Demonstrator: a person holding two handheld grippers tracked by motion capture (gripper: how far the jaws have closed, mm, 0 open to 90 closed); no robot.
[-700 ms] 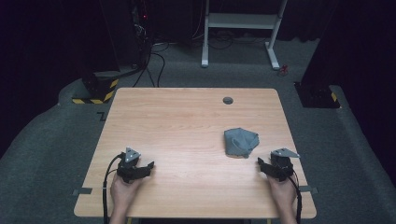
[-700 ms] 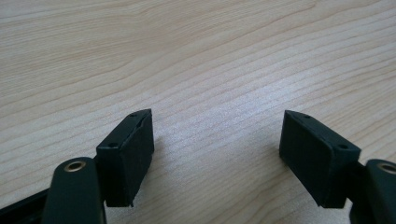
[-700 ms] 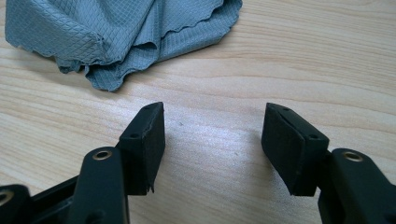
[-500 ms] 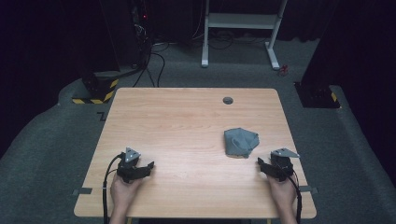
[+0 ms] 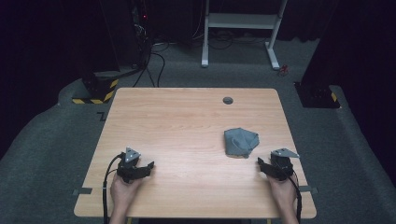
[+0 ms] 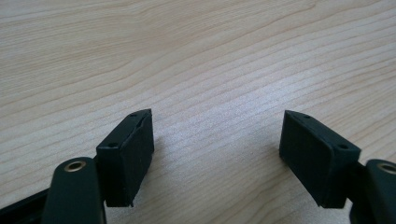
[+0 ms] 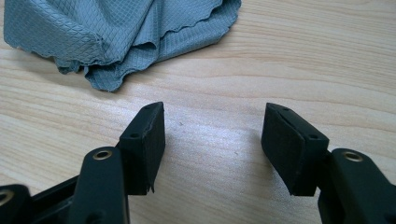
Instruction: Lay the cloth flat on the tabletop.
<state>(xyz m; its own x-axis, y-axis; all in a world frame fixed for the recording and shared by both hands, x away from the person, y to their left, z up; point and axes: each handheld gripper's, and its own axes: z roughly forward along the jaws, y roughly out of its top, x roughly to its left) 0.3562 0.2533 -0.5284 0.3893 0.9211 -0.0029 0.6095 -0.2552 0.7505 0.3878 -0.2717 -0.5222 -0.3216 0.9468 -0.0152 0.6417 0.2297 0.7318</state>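
**Cloth waiting ahead of the right tongs**

The right tongs (image 5: 262, 164) are sitting low on the table (image 5: 187, 121) with jaws spread wide and nothing between them. The cloth (image 7: 116, 32) is lying crumpled just ahead of them and slightly to their left, not touching the pads. The left tongs (image 5: 148, 166) are also gaping empty, well apart from the cloth, with bare wood in front of them.

Risks, as I am judging them: the cloth is bunched in loose folds, so a pinch may be catching a single layer and dragging the heap rather than lifting it. Pads coming in this low may be pushing the hem forward across the smooth wood. The left tongs are facing a long reach.

Both hands are gripping from behind, forearms coming in from the near edge, tongs pointing inward and nearly level.
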